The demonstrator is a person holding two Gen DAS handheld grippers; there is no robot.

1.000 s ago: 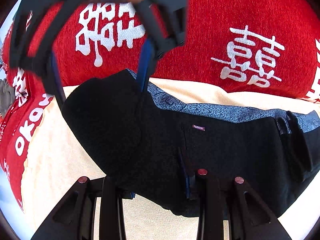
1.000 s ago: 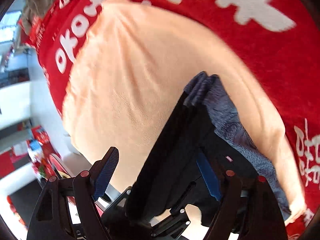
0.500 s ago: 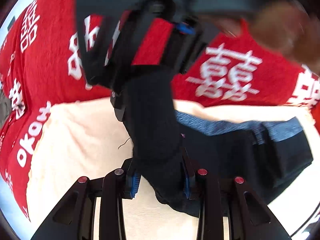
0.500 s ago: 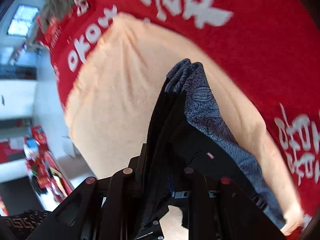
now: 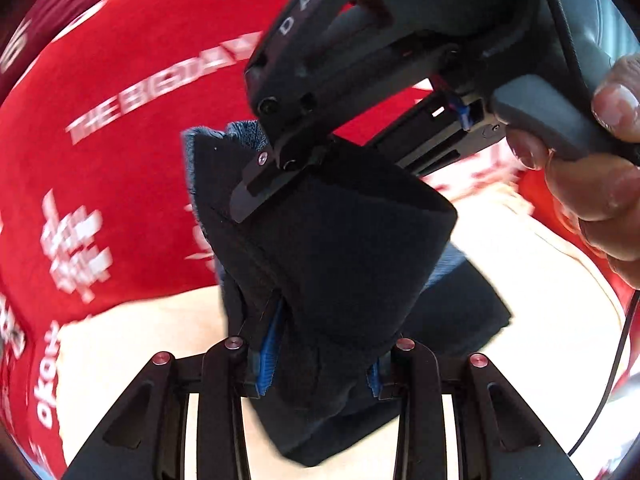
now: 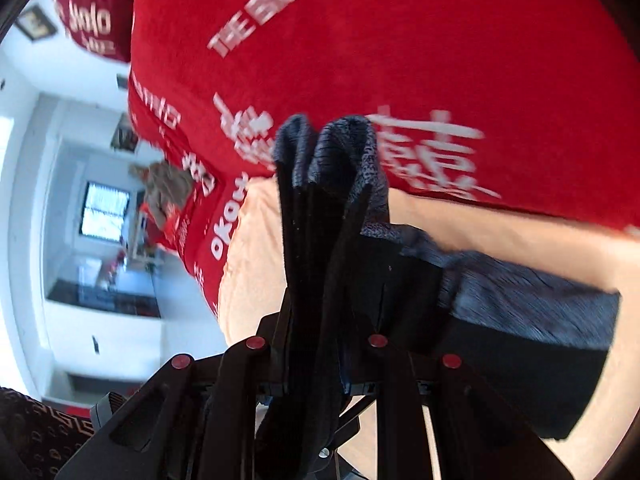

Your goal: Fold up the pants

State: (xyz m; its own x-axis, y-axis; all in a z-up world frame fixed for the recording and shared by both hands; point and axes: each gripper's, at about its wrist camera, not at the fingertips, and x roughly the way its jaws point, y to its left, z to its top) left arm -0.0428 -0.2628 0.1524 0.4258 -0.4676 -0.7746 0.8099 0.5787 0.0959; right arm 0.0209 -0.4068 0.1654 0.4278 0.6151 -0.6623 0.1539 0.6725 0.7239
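pants (image 5: 344, 264) now lifted off cream towel (image 5: 132, 344), left tool (image 5: 320, 364) and right tool (image 6: 316, 360) both clamped on bunched edge

The right hand-held gripper (image 6: 316, 364) is clamped on a bunched edge of the black pants (image 6: 320, 248), whose grey-blue waistband (image 6: 344, 148) sticks up beyond the fingers. The rest of the pants trails right over a peach cloth (image 6: 500, 236) lying on a red blanket (image 6: 400, 60) with white lettering
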